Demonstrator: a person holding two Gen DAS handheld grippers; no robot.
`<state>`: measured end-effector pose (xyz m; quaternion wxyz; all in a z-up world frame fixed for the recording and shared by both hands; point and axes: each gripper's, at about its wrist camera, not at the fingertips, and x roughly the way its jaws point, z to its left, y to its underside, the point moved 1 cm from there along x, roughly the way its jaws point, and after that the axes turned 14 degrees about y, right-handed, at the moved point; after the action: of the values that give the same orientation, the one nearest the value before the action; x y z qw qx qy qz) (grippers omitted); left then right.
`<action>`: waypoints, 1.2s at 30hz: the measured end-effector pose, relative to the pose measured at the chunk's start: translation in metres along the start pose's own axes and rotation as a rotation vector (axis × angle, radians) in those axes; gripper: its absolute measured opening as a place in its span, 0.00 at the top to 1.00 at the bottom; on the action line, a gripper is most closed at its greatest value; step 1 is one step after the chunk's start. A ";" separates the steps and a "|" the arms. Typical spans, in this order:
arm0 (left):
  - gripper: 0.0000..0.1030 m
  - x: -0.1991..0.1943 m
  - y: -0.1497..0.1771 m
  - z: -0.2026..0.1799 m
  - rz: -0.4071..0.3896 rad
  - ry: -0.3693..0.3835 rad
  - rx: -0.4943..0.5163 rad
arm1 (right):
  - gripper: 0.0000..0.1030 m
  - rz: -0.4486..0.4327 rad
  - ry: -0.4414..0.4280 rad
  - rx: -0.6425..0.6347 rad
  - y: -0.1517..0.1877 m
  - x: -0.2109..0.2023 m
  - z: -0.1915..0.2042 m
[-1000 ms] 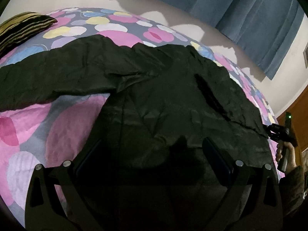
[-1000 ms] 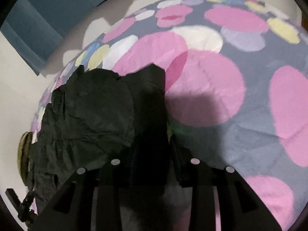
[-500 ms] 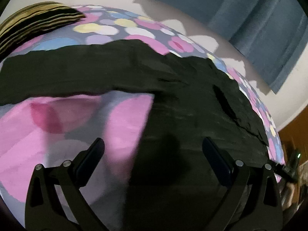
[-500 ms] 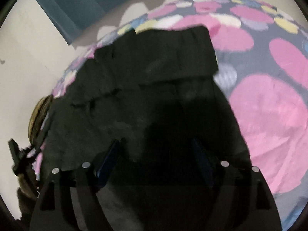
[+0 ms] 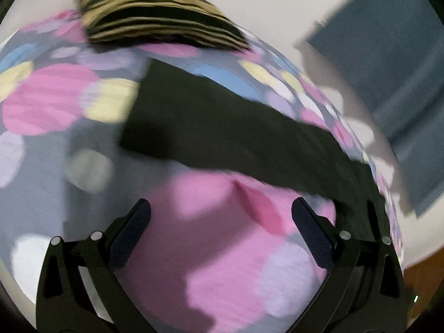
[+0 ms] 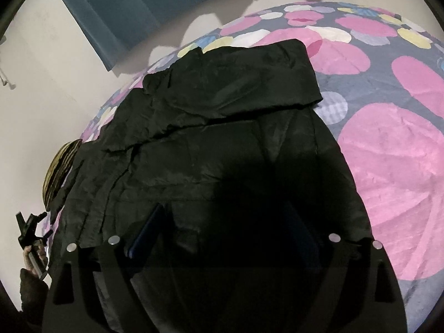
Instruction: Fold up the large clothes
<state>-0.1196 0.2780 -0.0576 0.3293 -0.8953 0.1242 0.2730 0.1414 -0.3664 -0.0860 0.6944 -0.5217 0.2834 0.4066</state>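
Note:
A large black jacket [image 6: 227, 149] lies flat on a bed [image 6: 399, 172] with a sheet of coloured circles. One sleeve [image 6: 249, 83] is folded across its upper part. In the left wrist view the other sleeve [image 5: 222, 133] stretches out over the sheet, blurred by motion. My left gripper [image 5: 220, 224] is open and empty over the bare sheet just short of that sleeve. My right gripper [image 6: 224, 227] is open and empty above the jacket's body. The left gripper also shows at the far left of the right wrist view [image 6: 29, 229].
A striped yellow and black pillow [image 5: 161, 25] lies at the head of the bed beyond the sleeve's end. A blue curtain [image 5: 388, 63] hangs on the pale wall behind the bed. The bed's edge [image 5: 399, 238] drops off to the right.
My left gripper has swung left off the jacket's body toward the outstretched sleeve. My right gripper has let go of the folded sleeve, opened and drawn back over the jacket's body.

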 end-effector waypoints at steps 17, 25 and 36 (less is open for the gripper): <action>0.02 0.034 -0.061 0.034 -0.144 0.150 -0.200 | 0.15 -0.010 -0.033 0.021 0.000 -0.003 -0.007; 0.02 -0.004 -0.073 0.069 -0.189 0.245 -0.331 | 0.15 -0.009 -0.035 0.021 0.000 -0.003 -0.007; 0.44 0.034 -0.092 0.078 -0.030 0.359 -0.314 | 0.15 -0.008 -0.035 0.017 -0.001 -0.003 -0.009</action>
<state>-0.0867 0.3967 -0.0787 0.1628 -0.9714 0.1235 0.1207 0.1412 -0.3763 -0.0860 0.7053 -0.5098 0.2724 0.4105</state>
